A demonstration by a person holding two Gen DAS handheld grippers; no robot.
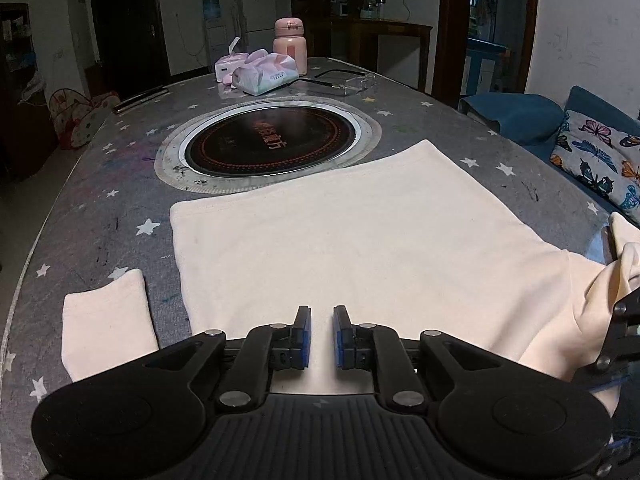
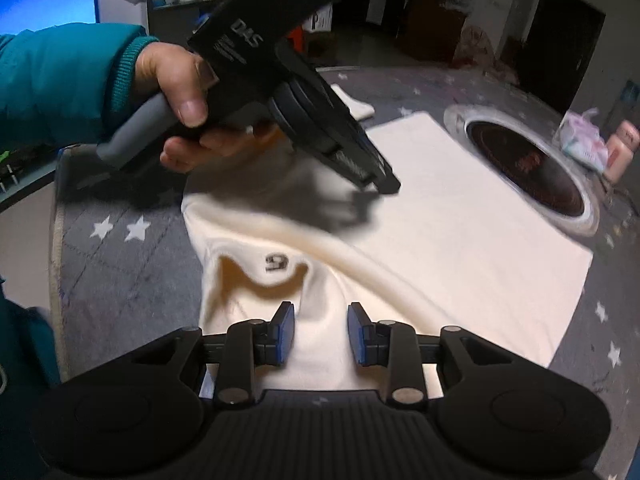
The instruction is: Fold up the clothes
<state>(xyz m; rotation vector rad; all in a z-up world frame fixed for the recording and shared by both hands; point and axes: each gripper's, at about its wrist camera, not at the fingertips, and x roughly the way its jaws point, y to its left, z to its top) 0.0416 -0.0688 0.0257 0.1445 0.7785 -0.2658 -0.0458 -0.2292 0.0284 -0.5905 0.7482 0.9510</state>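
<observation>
A cream long-sleeved top lies spread flat on the grey star-patterned table. One sleeve sticks out at the lower left, and the other side is bunched up in a fold at the right. My left gripper hovers over the near edge of the top, its blue pads slightly apart with nothing pinched. In the right wrist view the collar with its label lies just ahead of my right gripper, which is open above the cloth. A hand in a teal sleeve holds the left gripper over the top.
A round black hob is set into the table beyond the top. Behind it stand a pink bottle, tissue packs and a pair of glasses. A blue sofa with a butterfly cushion borders the table on the right.
</observation>
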